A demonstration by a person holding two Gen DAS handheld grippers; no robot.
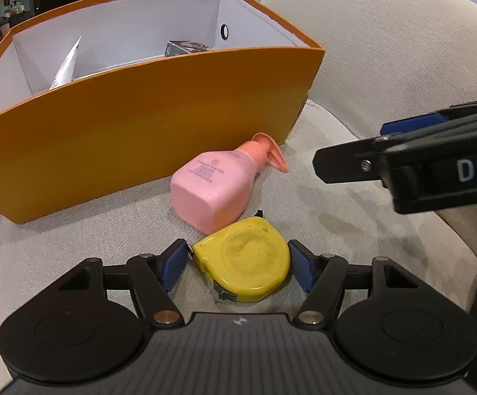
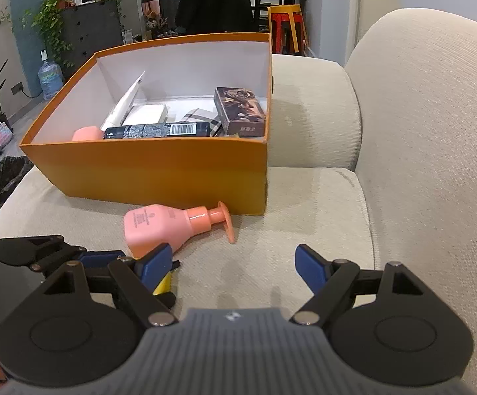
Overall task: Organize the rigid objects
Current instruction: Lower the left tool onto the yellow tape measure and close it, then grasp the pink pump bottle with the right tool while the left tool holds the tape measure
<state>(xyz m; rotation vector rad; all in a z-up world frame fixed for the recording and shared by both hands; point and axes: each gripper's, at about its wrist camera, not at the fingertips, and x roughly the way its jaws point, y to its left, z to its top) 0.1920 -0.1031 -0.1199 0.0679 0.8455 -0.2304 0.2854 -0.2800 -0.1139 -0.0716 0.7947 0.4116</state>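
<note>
The left gripper (image 1: 240, 265) sits low over the sofa seat (image 1: 321, 204) with a yellow tape measure (image 1: 243, 260) between its blue pads (image 1: 172, 265). The right pad seems to touch the case, but a thin gap shows at the left one, so I cannot tell if the grip has closed. Just beyond the tape measure, touching its far edge, a pink pump bottle (image 1: 215, 184) lies on its side, its nozzle pointing right toward the near wall of an orange box (image 1: 139, 138). The box stands on the seat and holds a dark spray can (image 2: 156, 130), a brown printed carton (image 2: 240, 110), a white tube (image 2: 125, 100) leaning on the left wall, and other small packages. The right gripper (image 2: 233, 268) hovers to the right, spread wide over bare cushion, holding nothing.
</note>
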